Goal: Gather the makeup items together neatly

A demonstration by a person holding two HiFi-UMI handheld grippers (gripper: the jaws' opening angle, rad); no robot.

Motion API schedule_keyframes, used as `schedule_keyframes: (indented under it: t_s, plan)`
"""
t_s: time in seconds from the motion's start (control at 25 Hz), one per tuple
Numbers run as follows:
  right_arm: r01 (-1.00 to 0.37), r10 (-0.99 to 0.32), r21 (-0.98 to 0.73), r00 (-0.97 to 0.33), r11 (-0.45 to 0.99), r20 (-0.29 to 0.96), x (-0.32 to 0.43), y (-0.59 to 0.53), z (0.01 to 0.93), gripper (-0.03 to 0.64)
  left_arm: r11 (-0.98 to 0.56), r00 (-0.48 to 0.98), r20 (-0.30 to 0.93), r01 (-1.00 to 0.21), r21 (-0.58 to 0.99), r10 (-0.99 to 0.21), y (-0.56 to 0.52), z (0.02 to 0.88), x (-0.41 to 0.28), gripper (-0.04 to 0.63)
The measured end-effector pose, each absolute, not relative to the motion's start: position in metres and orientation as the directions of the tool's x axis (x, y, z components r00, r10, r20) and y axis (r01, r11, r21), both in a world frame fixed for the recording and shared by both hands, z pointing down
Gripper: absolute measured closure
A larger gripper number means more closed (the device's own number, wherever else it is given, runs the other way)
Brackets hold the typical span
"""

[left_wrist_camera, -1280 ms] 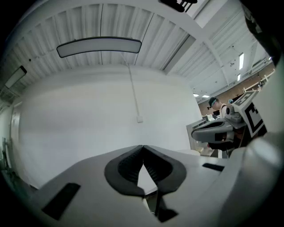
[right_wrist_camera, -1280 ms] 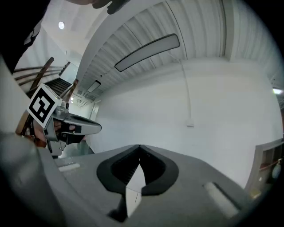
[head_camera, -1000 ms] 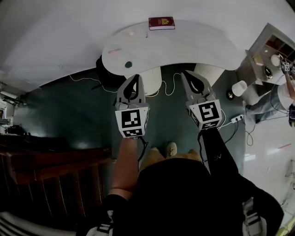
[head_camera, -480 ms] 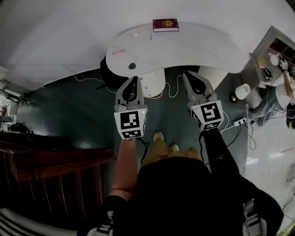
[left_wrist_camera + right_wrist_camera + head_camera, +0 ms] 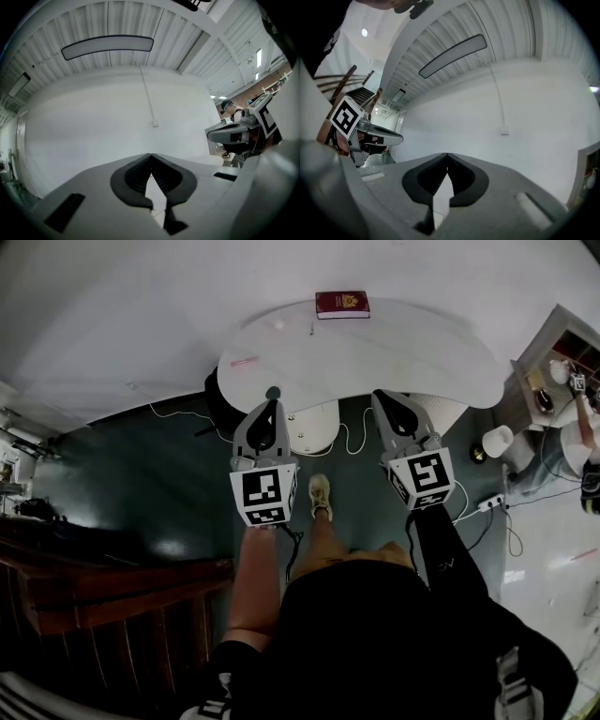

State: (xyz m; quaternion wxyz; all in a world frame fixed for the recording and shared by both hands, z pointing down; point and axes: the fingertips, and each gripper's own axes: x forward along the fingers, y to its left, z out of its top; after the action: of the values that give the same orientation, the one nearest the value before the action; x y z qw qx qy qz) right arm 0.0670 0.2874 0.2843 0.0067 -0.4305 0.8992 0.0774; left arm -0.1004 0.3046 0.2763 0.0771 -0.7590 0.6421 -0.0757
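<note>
The fingers (image 5: 133, 176) of the left gripper (image 5: 271, 404) are pressed together tip to tip with nothing between them, and the fingers (image 5: 461, 176) of the right gripper (image 5: 380, 396) are clenched the same way, also empty; both point level at a bare white wall. The makeup items lie scattered on the white table (image 5: 403, 343) ahead of the person. A small dark round piece (image 5: 273, 392) sits close to the near edge just beyond the left tips, a slim pink piece (image 5: 245, 361) lies near the left rim, and a small pale piece (image 5: 277, 322) and a thin stick-like one (image 5: 311, 329) lie further back. They are too small to name more exactly. A red booklet (image 5: 342, 304) rests at the far edge and looks like no part of the job. The step in hand seems to be the approach, since both grippers hang over the dark floor short of the table. To do it well, it would help to bring both grippers over the tabletop and tilt them down before parting the jaws. A gathering spot near the two back pieces would keep the carries short. The dark round piece wants care, for a nudge could send it off the edge. The pink one is best taken across its narrow side.
</note>
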Motion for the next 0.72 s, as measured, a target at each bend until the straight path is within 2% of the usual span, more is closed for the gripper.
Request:
schedule_keyframes:
  t_s: [0.72]
  plan:
    - [-0.821, -0.829, 0.149, -0.559, 0.551, -0.019, -0.006, 0.084, 0.279, 0.612, -0.258, 0.254, 0.047, -0.951, -0.172, -0.966, 0.082, 0.279, -0.177, 0.585]
